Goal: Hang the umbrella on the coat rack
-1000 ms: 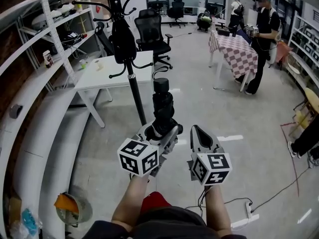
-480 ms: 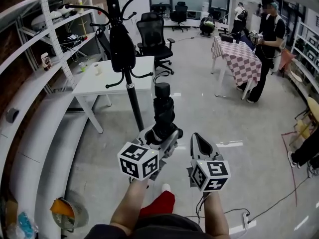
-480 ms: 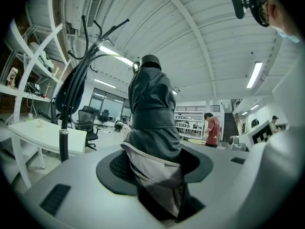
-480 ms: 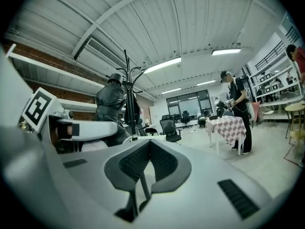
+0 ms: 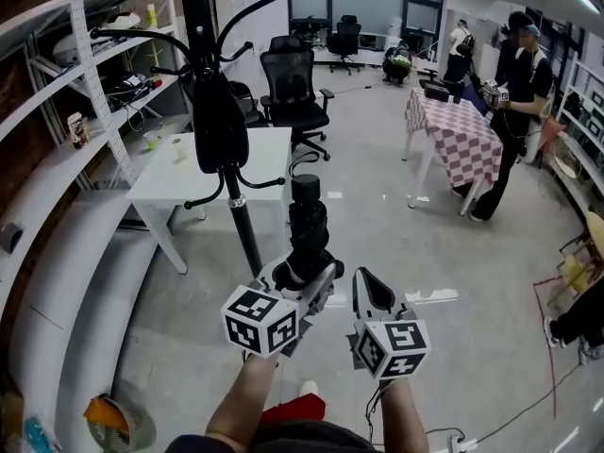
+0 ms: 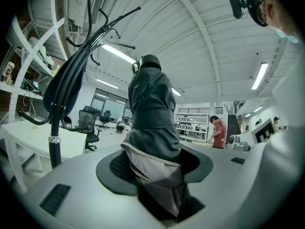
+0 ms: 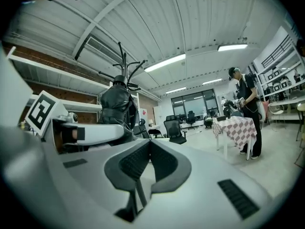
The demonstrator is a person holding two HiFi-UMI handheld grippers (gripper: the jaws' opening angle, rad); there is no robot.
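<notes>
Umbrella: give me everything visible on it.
The umbrella is a compact folding one, collapsed, black fabric with a paler grey lining showing at its lower end. A strap cinches it around the middle; a rounded black cap tops it. It stands upright, clamped at its lower end between the left tool's jaws, apart from the coat rack.

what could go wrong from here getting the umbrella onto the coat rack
1. The left gripper grips the umbrella low on its loose fabric, with most of it standing above the jaws. It may tip or slide out when raised.
2. A black bag already hangs on the coat rack, so the umbrella could knock it or snag on it.
3. No strap or loop shows on the umbrella, so it may not stay on the rack.
</notes>
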